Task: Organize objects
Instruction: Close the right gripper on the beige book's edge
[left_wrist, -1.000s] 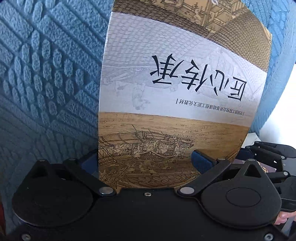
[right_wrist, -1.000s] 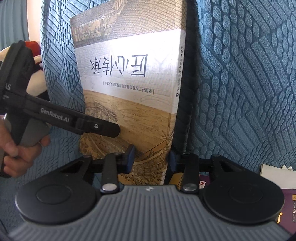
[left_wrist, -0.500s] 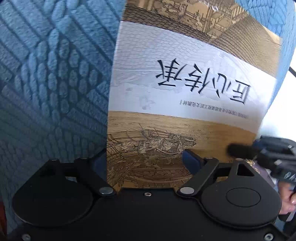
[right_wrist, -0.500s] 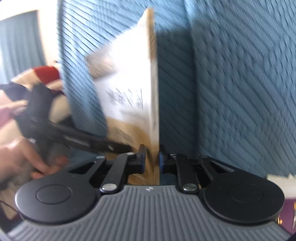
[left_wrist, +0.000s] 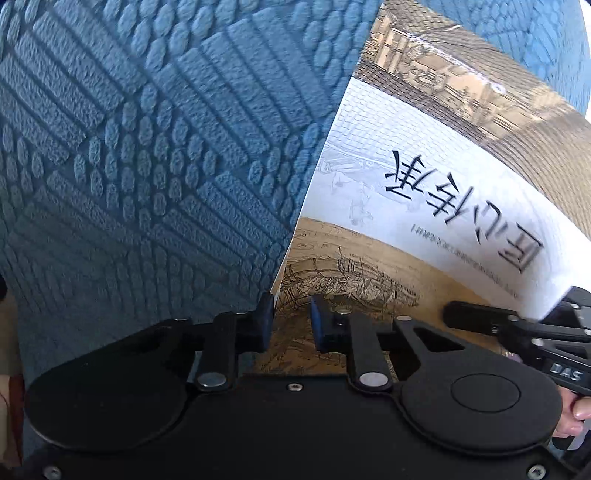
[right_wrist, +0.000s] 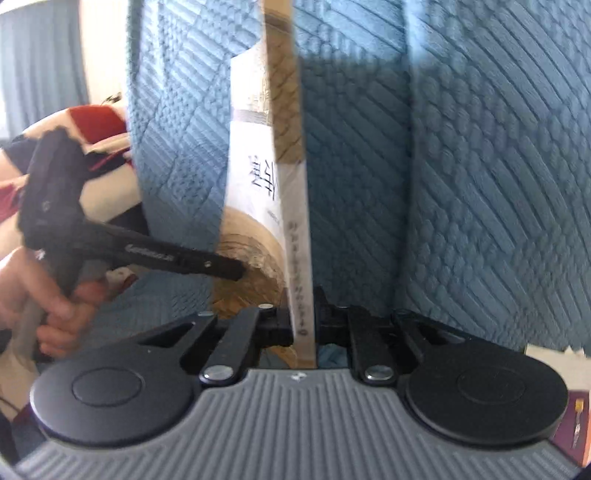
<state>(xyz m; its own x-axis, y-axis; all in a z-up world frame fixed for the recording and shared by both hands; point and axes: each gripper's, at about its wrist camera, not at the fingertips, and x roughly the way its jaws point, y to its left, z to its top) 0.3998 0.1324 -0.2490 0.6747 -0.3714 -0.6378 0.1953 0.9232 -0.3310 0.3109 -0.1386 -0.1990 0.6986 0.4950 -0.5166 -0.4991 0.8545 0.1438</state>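
book (left_wrist: 424, 206): upright against blue quilted cushion (left_wrist: 147, 147) | left gripper (left_wrist: 291, 321): jaws closing on the book's open page edge, which sits between its pads | right gripper (right_wrist: 304, 317): pinching the book's spine at the bottom

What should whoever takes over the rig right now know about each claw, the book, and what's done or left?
Right claw: shut on the book, pinching it at the spine end, near its lower edge.
Left claw: jaws closing around the book's lower corner at the open-page side; the pads are not clearly pressing yet.
Book: standing on edge, title upside down, in front of the blue quilted cushion.
Done: book gripped by the right.
Left: finish the left grip, then put the book away. More books lie at lower right, probably still to sort.
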